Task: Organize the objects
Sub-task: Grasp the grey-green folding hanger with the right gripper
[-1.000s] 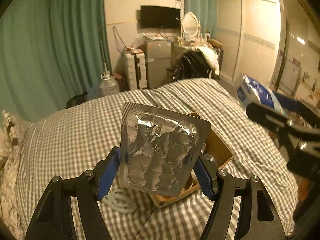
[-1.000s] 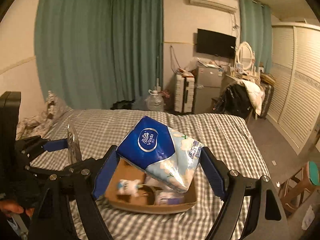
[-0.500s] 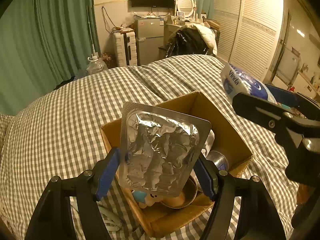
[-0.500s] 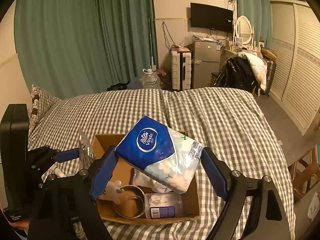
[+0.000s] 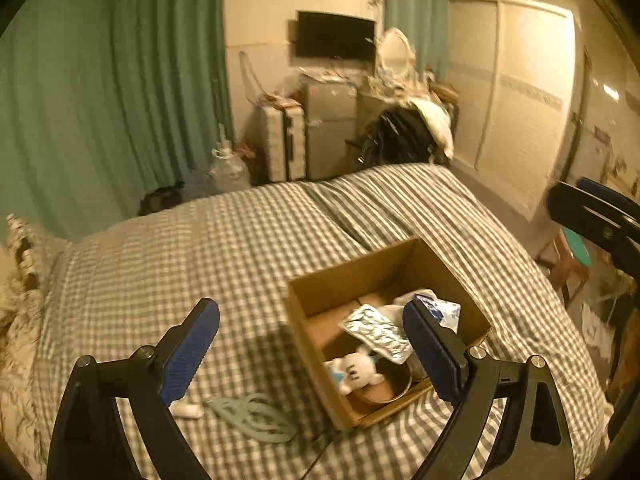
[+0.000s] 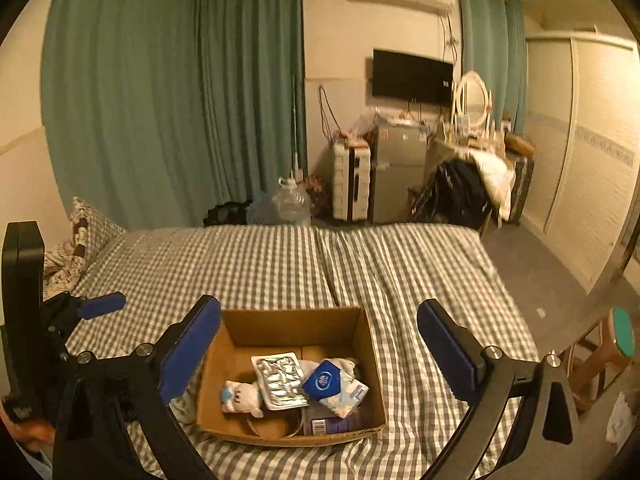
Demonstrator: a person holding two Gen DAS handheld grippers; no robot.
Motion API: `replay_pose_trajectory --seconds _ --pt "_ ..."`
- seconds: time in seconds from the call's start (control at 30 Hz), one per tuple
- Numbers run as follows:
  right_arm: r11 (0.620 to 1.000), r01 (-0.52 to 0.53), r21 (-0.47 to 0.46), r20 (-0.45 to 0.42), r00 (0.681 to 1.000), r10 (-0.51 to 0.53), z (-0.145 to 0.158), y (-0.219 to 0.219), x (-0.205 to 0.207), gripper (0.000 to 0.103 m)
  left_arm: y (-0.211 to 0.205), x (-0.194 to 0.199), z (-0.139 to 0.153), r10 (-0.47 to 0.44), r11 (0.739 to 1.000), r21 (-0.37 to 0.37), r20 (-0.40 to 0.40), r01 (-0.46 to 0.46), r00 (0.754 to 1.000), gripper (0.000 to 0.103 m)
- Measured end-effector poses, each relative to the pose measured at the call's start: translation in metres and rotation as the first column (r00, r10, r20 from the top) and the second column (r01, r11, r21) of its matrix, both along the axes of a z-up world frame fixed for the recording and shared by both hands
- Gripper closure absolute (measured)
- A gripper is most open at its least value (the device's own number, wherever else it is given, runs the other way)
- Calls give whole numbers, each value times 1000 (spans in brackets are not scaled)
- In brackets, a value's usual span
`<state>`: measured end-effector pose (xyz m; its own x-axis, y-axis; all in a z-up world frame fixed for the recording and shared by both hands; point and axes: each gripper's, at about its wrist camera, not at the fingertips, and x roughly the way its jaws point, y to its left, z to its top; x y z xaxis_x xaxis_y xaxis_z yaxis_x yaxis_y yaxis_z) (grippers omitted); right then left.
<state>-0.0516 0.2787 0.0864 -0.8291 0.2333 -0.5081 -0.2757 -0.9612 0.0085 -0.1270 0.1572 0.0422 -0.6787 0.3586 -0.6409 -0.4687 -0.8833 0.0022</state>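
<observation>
An open cardboard box [image 6: 296, 326] [image 5: 352, 272] sits on the checked bed. In it lie a silver blister pack [image 6: 280, 380] [image 5: 376, 330], a blue tissue pack [image 6: 336, 388] [image 5: 444, 312], a white plush toy [image 6: 242, 396] [image 5: 354, 372] and a round tin [image 6: 272, 426]. My left gripper [image 5: 312, 352] is open and empty above the box's left side. My right gripper [image 6: 320, 352] is open and empty above the box. The left gripper also shows at the left of the right wrist view [image 6: 100, 306].
A coiled pale cable [image 5: 252, 416] and a small white object [image 5: 186, 411] lie on the bed [image 5: 200, 260] left of the box. A pillow [image 6: 76, 248] is at the bed's left. A stool [image 6: 600, 352] stands right of the bed. Furniture lines the far wall.
Both grippers opened. The blister pack left the left gripper and the tissue pack left the right gripper; both now lie in the box. Both grippers have drawn back and up.
</observation>
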Motion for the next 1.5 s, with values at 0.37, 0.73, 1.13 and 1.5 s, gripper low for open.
replay_pose_trajectory --seconds 0.37,0.73,1.13,1.5 --pt "988 -139 63 -66 988 143 36 -97 28 4 -125 37 38 171 985 58 -118 -165 978 0" --pt "950 -311 -15 75 947 311 -57 -179 -43 4 -200 29 -41 367 929 -17 -109 -371 924 0" --pt "933 -360 -27 390 855 341 -221 -216 -130 4 -216 0 -165 498 860 -160 57 -484 865 0" --pt "956 -268 -118 584 760 285 -285 -198 -157 30 -200 -11 -193 465 880 -178 133 -441 875 0"
